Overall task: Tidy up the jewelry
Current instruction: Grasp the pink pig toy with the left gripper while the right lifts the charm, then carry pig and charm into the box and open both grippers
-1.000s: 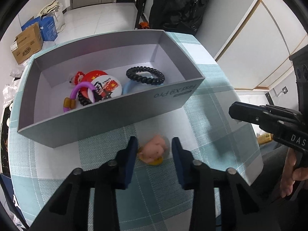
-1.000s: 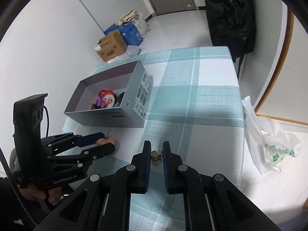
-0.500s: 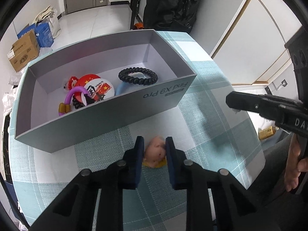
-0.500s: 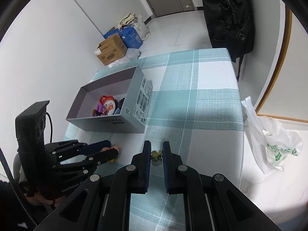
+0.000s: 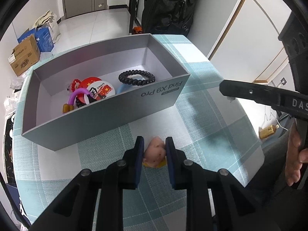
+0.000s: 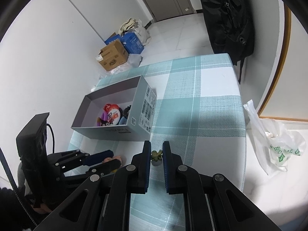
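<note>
My left gripper [image 5: 155, 150] has closed since a second ago and now pinches the pink pig-shaped charm [image 5: 155, 152] on the teal plaid tablecloth [image 5: 202, 134]. My right gripper [image 6: 156, 156] clamps a small green frog charm [image 6: 156, 155]. Beyond, the open grey cardboard box [image 5: 107, 113] holds a black coil hair tie [image 5: 136, 77], a round red-and-white badge [image 5: 99, 88] and a purple ring [image 5: 78, 94].

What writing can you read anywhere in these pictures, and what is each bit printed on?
"Find X9 Pro": upside down on the near wall of the grey box.
"CHINA": on the round red and white badge inside the box.
"DAS", cut off by the frame: on the right gripper.
Barcode labels on the box end, cardboard carton print and plastic bag lettering: too small or blurred.
</note>
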